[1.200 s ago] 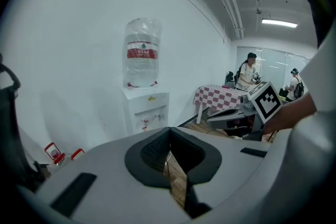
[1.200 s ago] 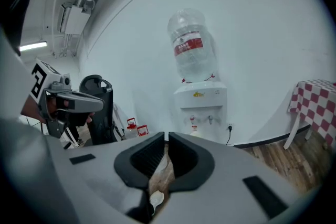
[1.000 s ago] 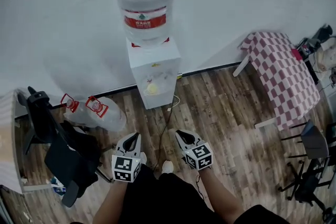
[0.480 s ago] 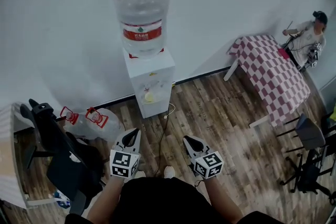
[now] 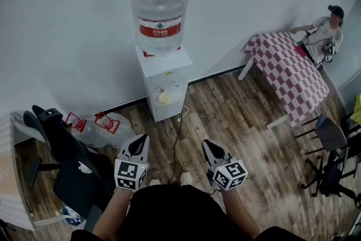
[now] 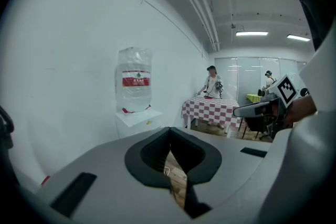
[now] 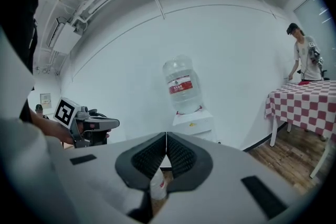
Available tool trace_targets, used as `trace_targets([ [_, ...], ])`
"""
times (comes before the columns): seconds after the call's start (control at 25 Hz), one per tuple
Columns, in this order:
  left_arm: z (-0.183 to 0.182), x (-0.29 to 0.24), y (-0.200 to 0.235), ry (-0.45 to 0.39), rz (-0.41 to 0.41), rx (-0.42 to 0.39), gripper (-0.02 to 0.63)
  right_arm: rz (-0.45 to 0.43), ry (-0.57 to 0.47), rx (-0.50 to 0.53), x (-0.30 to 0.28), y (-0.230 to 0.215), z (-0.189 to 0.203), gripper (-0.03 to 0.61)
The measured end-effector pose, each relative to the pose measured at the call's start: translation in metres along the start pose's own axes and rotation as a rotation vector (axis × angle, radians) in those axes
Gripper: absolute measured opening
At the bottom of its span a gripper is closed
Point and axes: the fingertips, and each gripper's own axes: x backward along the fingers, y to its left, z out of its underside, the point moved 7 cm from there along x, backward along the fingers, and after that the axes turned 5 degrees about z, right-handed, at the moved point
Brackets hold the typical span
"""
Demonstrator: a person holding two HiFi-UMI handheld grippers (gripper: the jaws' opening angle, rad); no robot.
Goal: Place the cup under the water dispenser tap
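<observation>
The white water dispenser [image 5: 163, 84] stands against the wall with a big clear bottle [image 5: 159, 8] on top. It also shows in the left gripper view [image 6: 137, 118] and the right gripper view [image 7: 193, 123]. A small yellow thing [image 5: 164, 97], perhaps the cup, sits in its tap recess. My left gripper [image 5: 140, 139] and right gripper [image 5: 207, 144] hover side by side over the wooden floor, well short of the dispenser. Both point at it. Left gripper [image 6: 169, 129] and right gripper [image 7: 166, 135] are shut with nothing between the jaws.
Two empty jugs [image 5: 104, 124] lie on the floor left of the dispenser, beside a black office chair [image 5: 62, 152]. A checkered table [image 5: 287, 73] stands at the right with a person [image 5: 324, 31] behind it. Dark chairs [image 5: 330, 147] are further right. A cable [image 5: 179, 121] runs across the floor.
Both grippers have risen and stayed shut. The head view has swung right, bringing the person at the checkered table into sight.
</observation>
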Motion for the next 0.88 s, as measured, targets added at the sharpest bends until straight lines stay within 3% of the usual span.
trace_targets([
  [0.28,0.010,0.012,0.007,0.004,0.007,0.010,0.015,0.033,-0.004,-0.022,0.003,0.010,0.009,0.023],
  [0.88,0.006,-0.004,0.005,0.013,0.018,-0.004,0.015,0.019,0.006,0.014,-0.007,-0.003,0.003,0.023],
])
